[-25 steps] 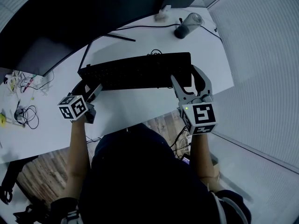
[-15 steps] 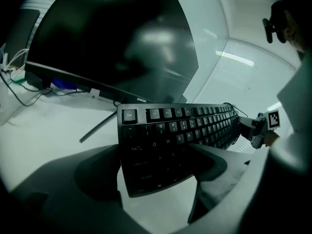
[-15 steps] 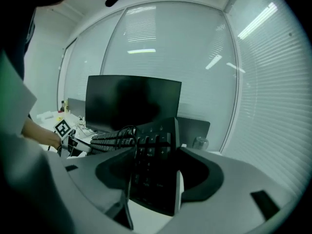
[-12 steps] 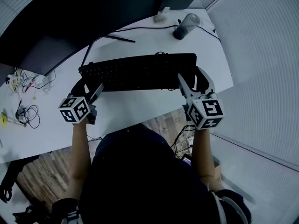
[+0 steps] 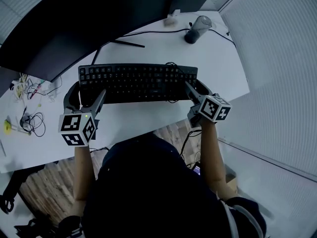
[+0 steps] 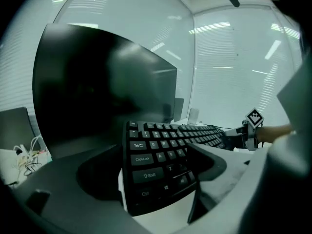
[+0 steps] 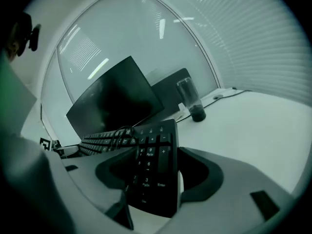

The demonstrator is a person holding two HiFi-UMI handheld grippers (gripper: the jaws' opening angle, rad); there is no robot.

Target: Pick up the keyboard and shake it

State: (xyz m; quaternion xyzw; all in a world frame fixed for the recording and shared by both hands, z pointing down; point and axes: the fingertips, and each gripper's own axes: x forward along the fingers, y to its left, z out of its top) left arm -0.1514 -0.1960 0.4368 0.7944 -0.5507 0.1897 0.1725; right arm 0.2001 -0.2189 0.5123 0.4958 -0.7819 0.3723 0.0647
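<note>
keyboard (image 5: 138, 81) is held at both ends over the white desk (image 5: 148, 118), just in front of the big dark screen (image 5: 74, 19). the left gripper (image 5: 85, 92) has its two fingers closed on the left end, by the shift and ctrl keys. the right gripper (image 5: 197, 89) has its fingers closed on the right end, by the number keys. the keys face up. i can't tell for sure if the keyboard is off the desk or touching it.

what could go wrong? each gripper has only a small bit of an end. if the shake is hard, i think one end could slip out, and the keyboard would drop and bang on the desk. a black wire (image 5: 171, 66) lies looped over the top keys. a big swing could pull it tight or catch it on a finger. a cup (image 5: 196, 28) stands at the back of the desk with a wire by it, so a tugged wire might tip it. the screen is close behind too, and a far swing could hit it.
</note>
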